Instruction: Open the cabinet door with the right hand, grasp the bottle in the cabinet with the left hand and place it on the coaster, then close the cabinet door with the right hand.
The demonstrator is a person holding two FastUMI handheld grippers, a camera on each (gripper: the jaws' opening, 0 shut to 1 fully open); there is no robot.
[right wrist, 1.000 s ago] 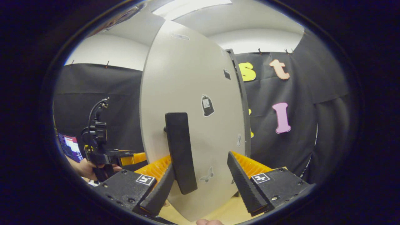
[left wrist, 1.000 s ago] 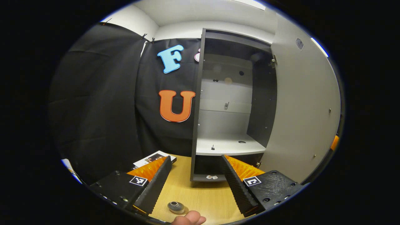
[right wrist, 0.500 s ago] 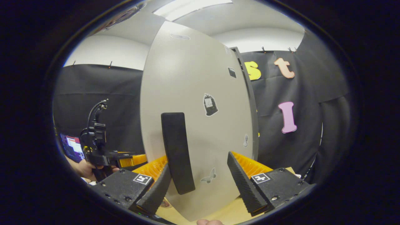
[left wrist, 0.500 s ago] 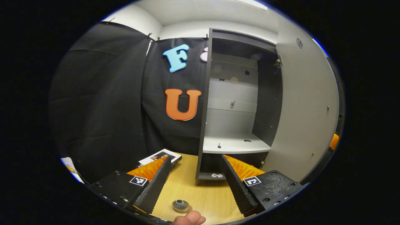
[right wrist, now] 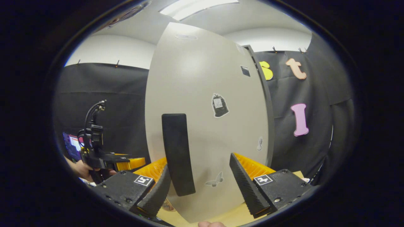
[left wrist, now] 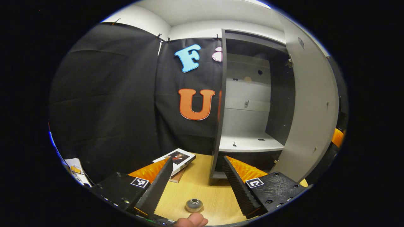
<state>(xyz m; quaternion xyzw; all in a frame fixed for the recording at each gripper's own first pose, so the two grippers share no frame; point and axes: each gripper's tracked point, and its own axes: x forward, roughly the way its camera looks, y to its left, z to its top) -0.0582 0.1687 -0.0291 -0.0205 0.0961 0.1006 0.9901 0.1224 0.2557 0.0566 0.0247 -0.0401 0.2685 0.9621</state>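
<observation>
I hold the left tongs [left wrist: 195, 178] low over the light wooden table [left wrist: 217, 201], pointing level at the tall dark-framed cabinet [left wrist: 221, 104]; their fingers stand wide apart with nothing between them. Just in front of those tongs, well short of the cabinet, a small clear bottle with a dark round cap [left wrist: 194, 204] stands upright on the table; I cannot make out a coaster under it. A fingertip [left wrist: 192, 220] shows at the bottom edge, just beside the bottle. Left of the cabinet's foot lies a flat book with a pictured cover [left wrist: 177, 159]. Inside the cabinet I see a pale grey shelf [left wrist: 249, 145].

The cabinet's pale grey door [right wrist: 205, 126] stands swung out, and I keep the right tongs [right wrist: 200, 179] level against its front. Their fingers are wide, and the black upright bar handle [right wrist: 177, 154] sits between them, close to the left-hand finger; I cannot tell whether it touches. Left of the door, farther off, a hand [right wrist: 80, 168] grips the other tool's black body.
</observation>
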